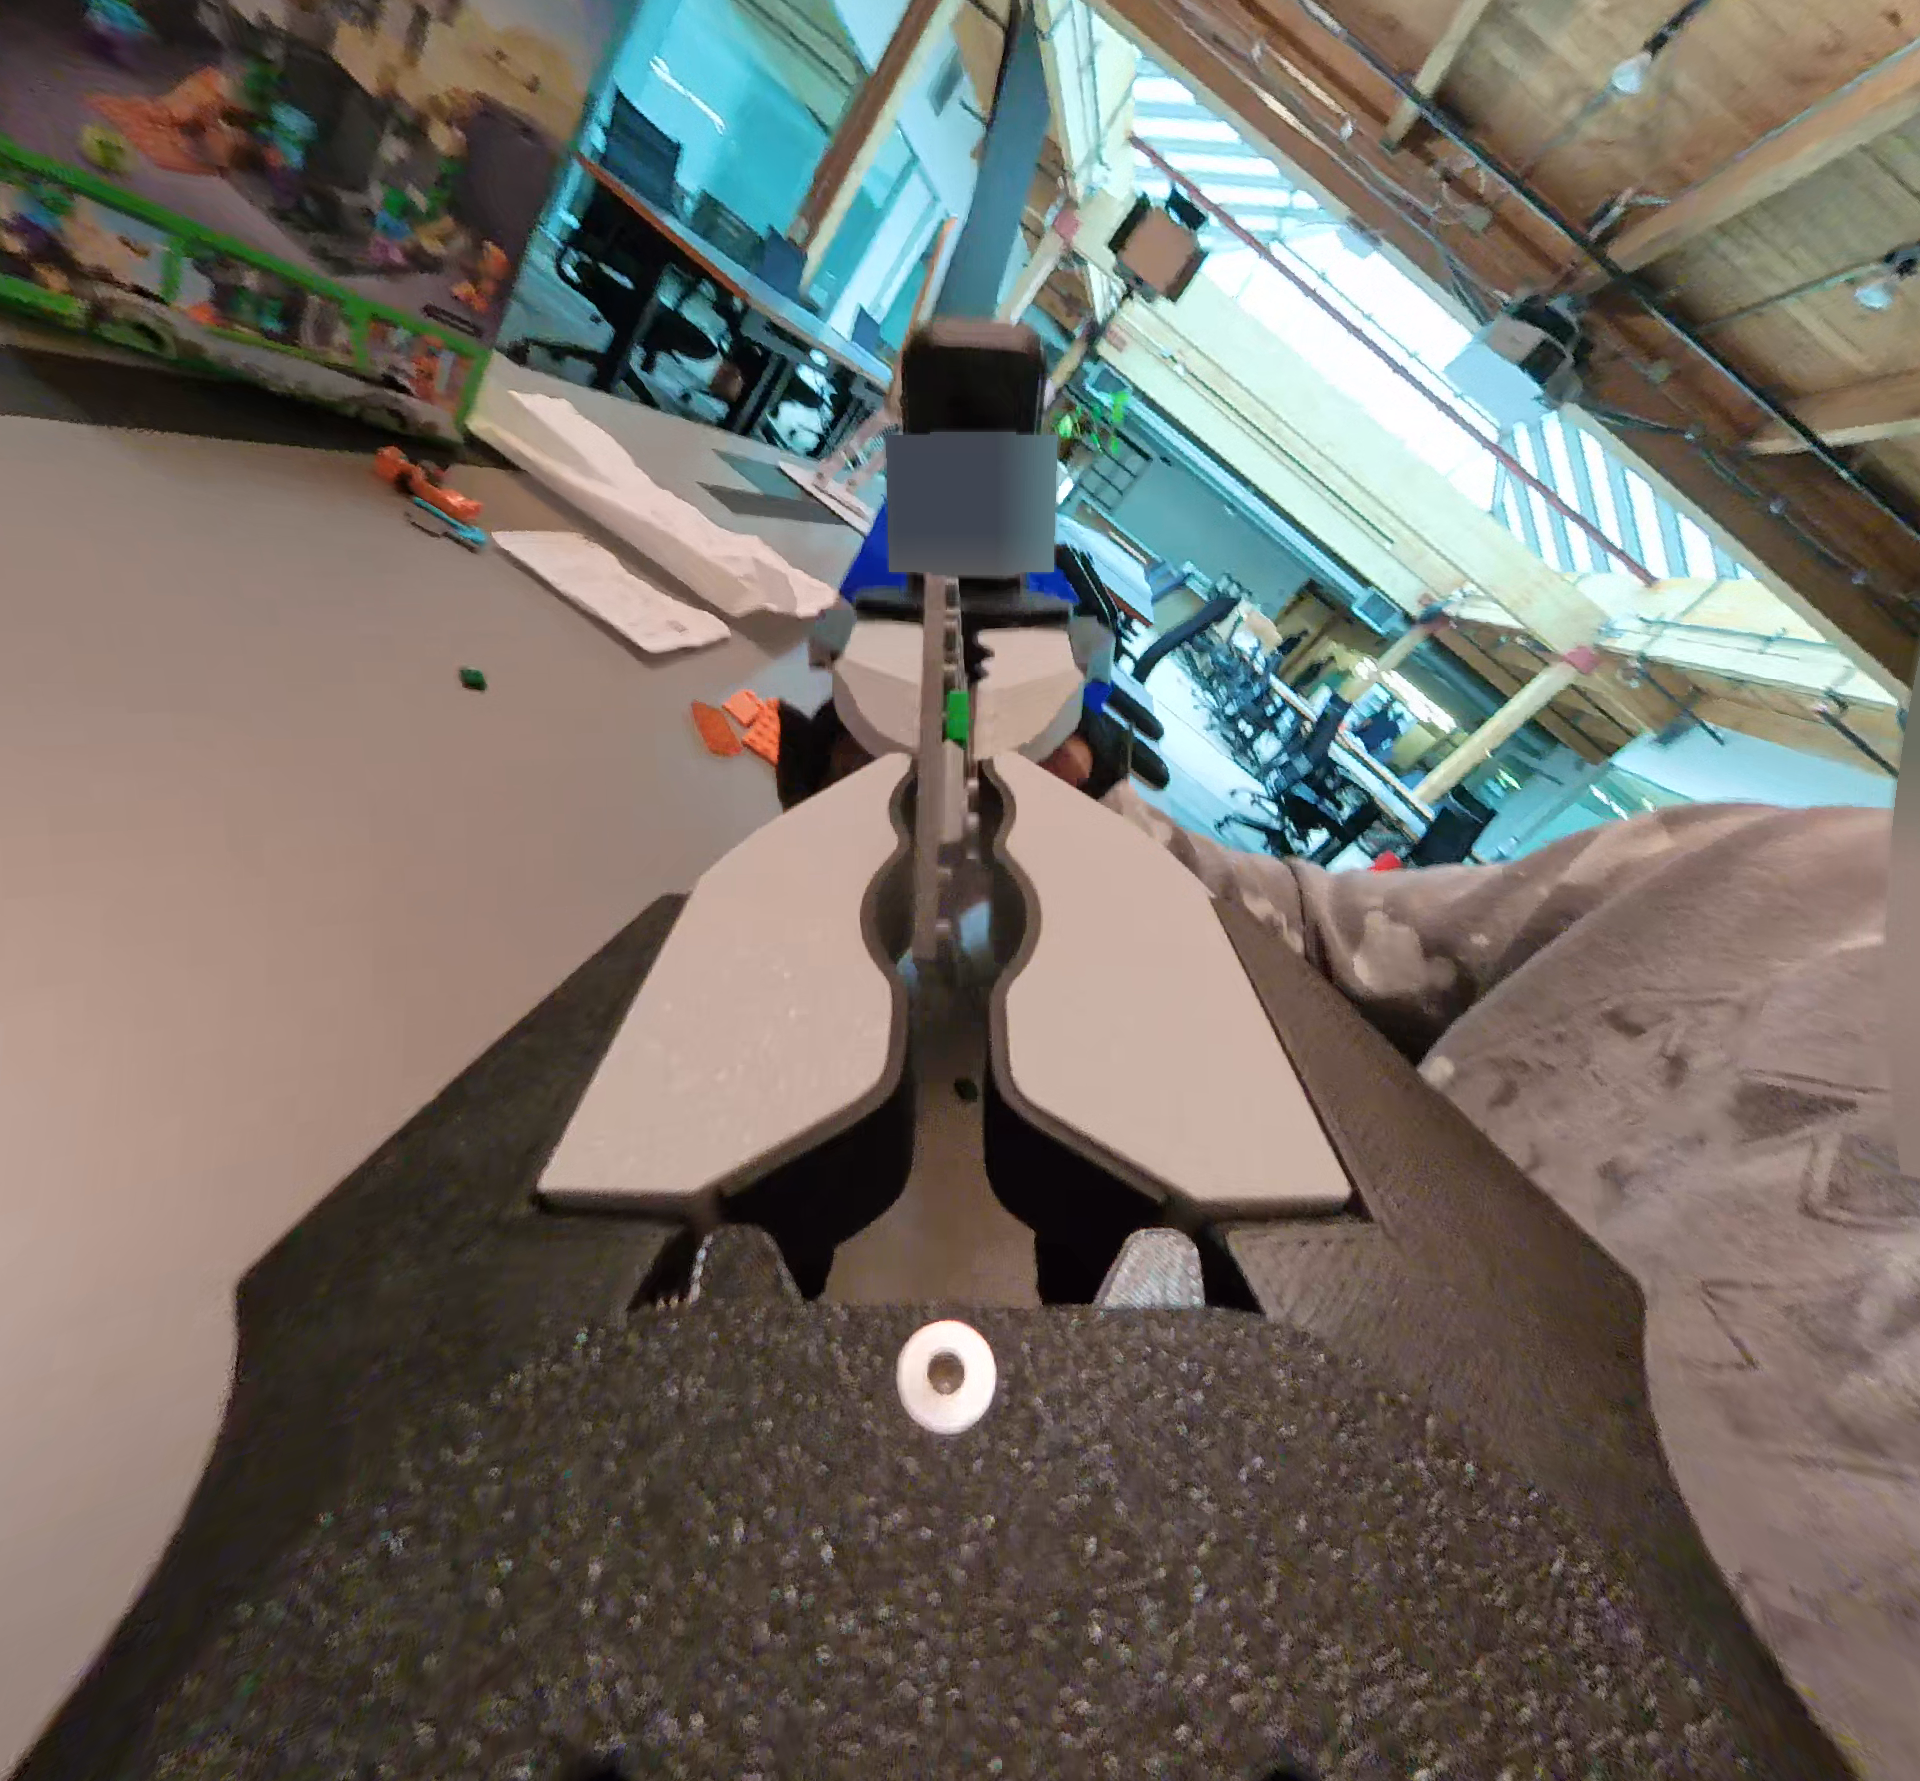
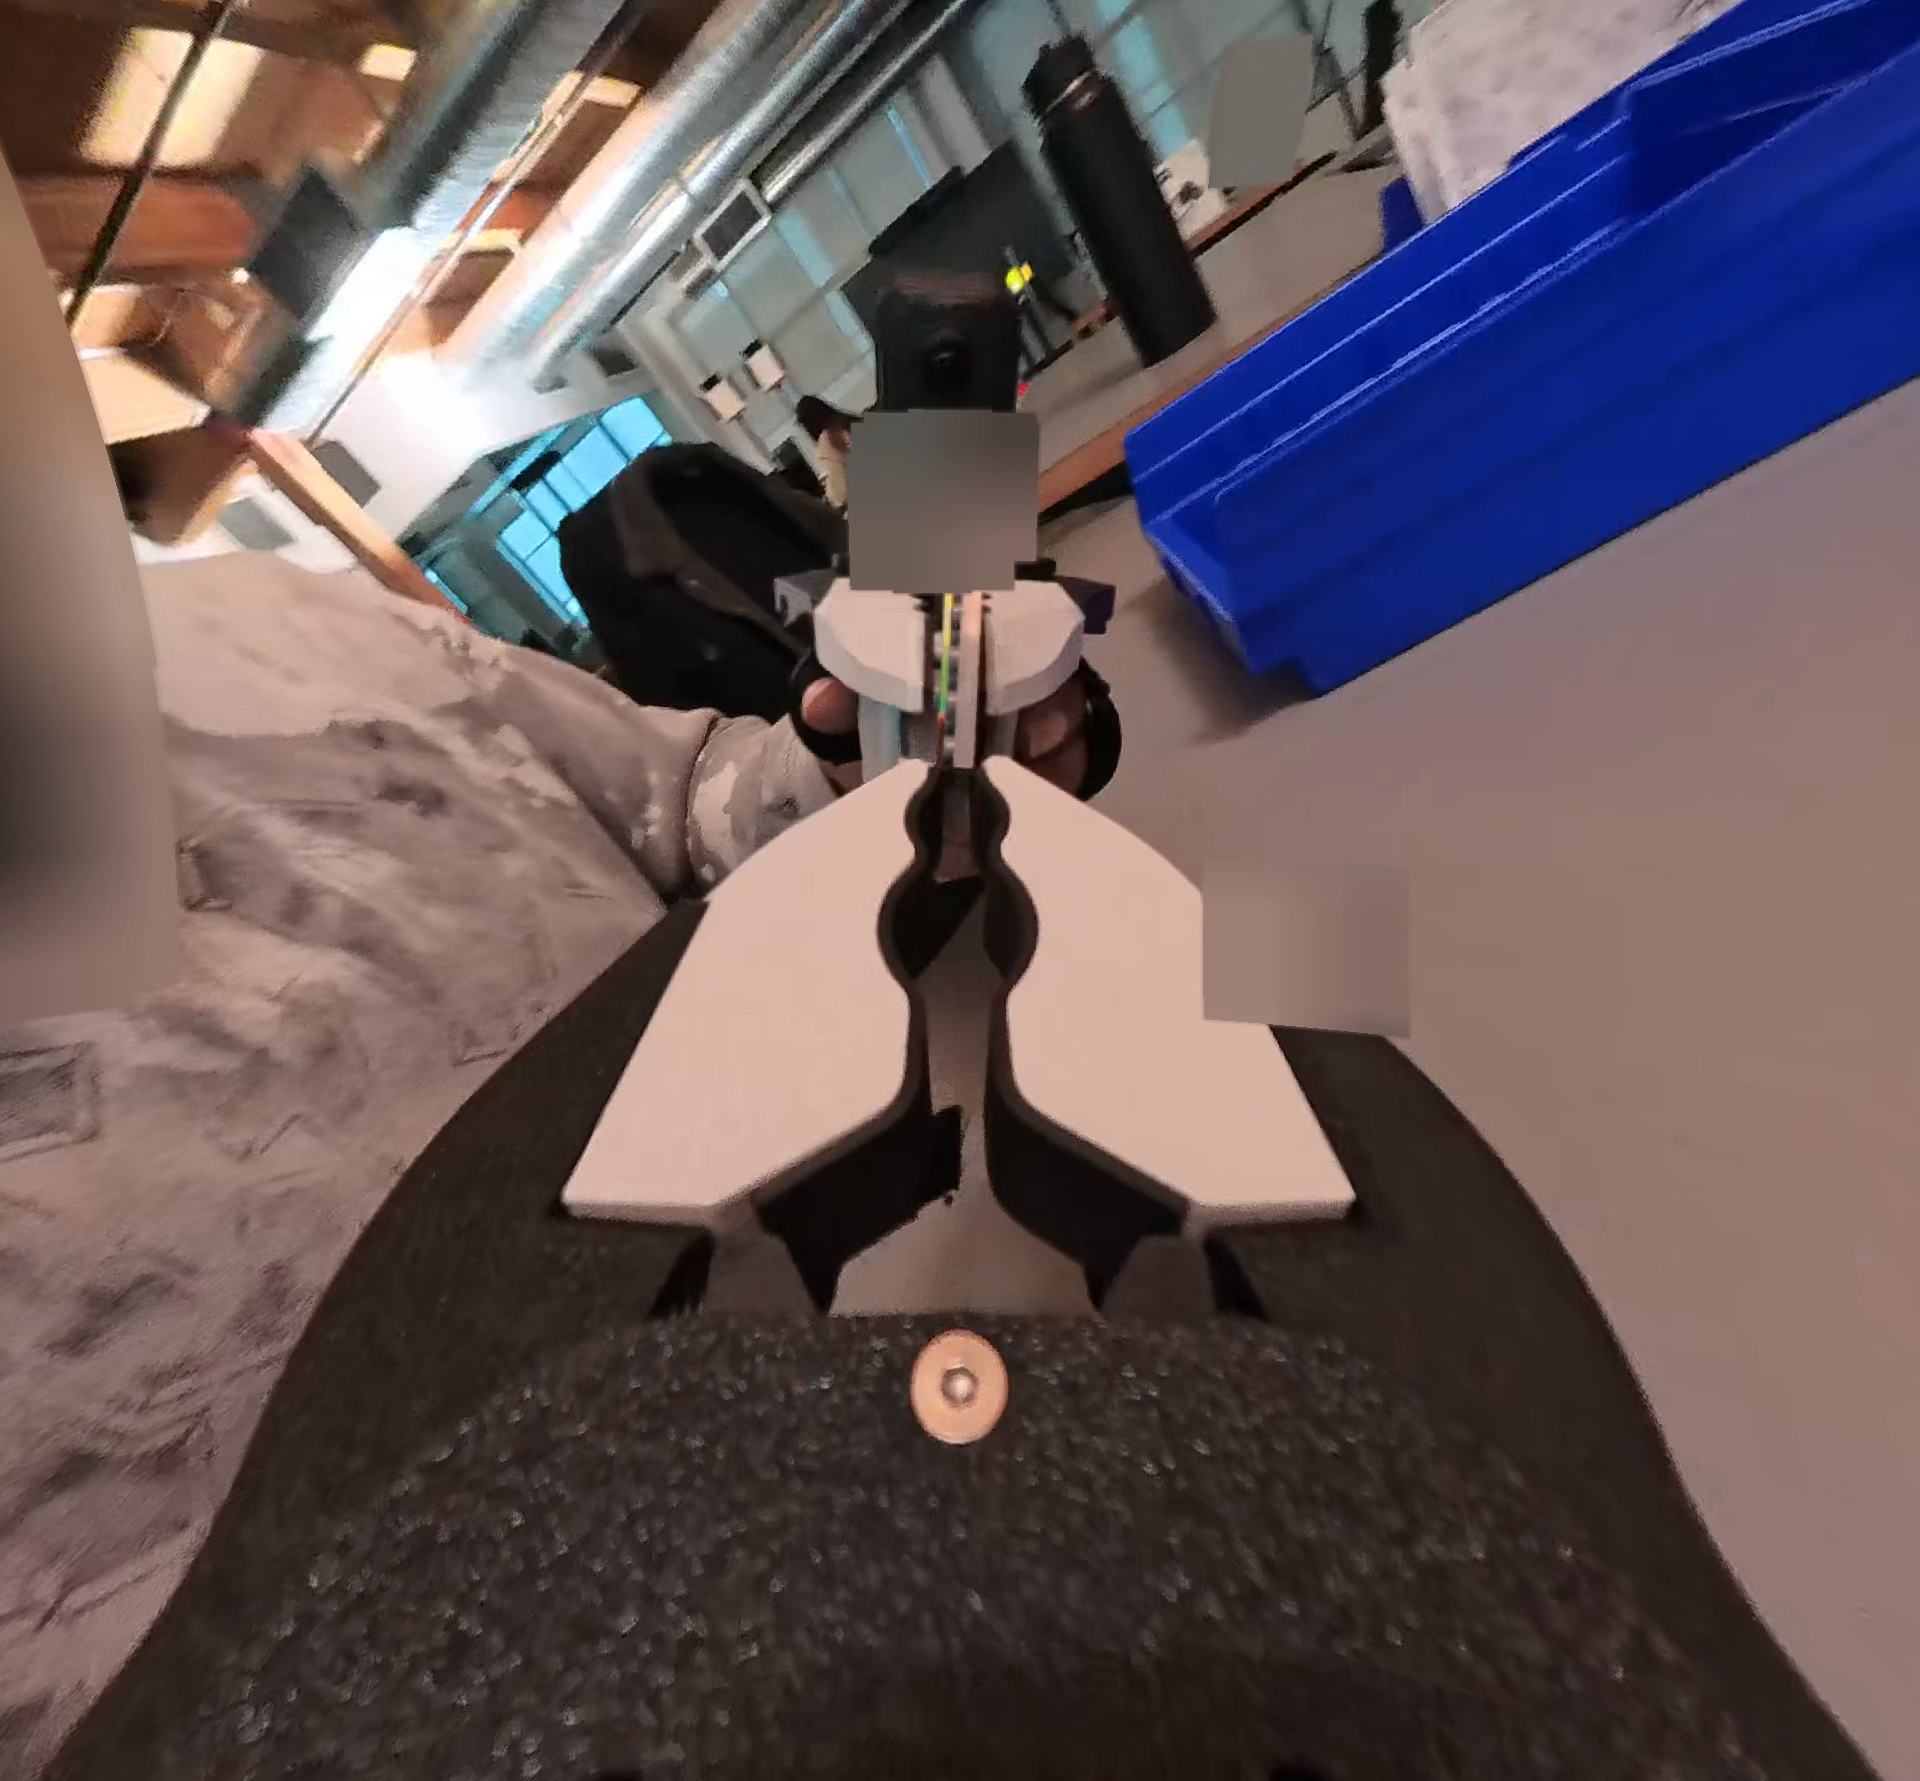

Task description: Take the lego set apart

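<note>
Grey worktop (image 1: 208,796) lay beneath; left tongs (image 1: 940,796) and right tongs (image 2: 956,775) both clamped one thin grey lego plate assembly (image 1: 935,744), edge-on at twelve o'clock. Prying apart seemed next.

A grey counter (image 1: 208,848) carries the items. A blue plastic bin (image 2: 1507,401) rests on it in the right wrist view, with a tall black bottle (image 2: 1117,204) beyond the bin. In the left wrist view, a printed sheet (image 1: 608,588) lies flat beside a crumpled white paper bag (image 1: 665,505). Office chairs (image 1: 1299,755) and long desks (image 1: 727,277) fill the background under a wooden beam ceiling (image 1: 1558,17). Metal ducts (image 2: 644,100) run overhead.
</note>
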`<state>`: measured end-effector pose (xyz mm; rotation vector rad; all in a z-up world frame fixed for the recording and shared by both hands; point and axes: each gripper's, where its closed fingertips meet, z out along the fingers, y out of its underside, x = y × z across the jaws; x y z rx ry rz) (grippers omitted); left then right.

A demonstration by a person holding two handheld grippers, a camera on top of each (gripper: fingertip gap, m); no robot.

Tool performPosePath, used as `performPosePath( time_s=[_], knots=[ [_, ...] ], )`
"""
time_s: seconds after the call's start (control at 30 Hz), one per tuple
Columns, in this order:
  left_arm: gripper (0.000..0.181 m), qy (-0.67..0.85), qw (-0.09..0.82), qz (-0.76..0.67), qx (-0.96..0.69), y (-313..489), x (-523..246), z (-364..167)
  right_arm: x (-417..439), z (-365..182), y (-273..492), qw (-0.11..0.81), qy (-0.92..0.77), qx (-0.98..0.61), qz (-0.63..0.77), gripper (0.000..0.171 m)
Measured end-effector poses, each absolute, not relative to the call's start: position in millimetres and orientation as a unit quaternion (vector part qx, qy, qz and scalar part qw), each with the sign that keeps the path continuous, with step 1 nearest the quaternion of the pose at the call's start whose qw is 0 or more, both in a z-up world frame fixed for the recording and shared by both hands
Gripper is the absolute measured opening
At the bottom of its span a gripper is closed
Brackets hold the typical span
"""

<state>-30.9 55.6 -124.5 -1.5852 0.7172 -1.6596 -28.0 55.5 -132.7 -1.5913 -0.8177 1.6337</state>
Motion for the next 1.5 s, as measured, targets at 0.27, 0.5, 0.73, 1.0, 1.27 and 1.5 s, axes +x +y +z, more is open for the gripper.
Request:
performPosePath(
  time_s=[0.27, 0.5, 0.73, 1.0, 1.27, 1.5],
  knots=[
    [0.015, 0.431, 0.321, -0.55, -0.639, 34, -24, -159, 0, -161, 25, 0.242, -0.487, -0.649, 0.532, 0.003],
    [0.007, 0.473, 0.256, -0.531, -0.654, 15, -18, -181, -1, -181, 20, 0.211, -0.512, -0.67, 0.495, 0.004],
    [0.006, 0.261, 0.302, -0.604, -0.69, 75, -34, -161, -3, -149, 84, 0.426, -0.414, -0.701, 0.395, 0.011],
    [0.006, 0.146, 0.317, -0.62, -0.703, 96, -45, -159, -43, -164, 78, 0.547, -0.512, -0.651, 0.121, 0.018],
    [0.006, 0.128, 0.312, -0.621, -0.707, 90, -42, -158, -46, -166, 81, 0.565, -0.512, -0.643, 0.071, 0.012],
    [0.007, 0.132, 0.314, -0.626, -0.702, 88, -42, -153, -46, -162, 79, 0.579, -0.518, -0.626, 0.071, 0.011]
  ],
)
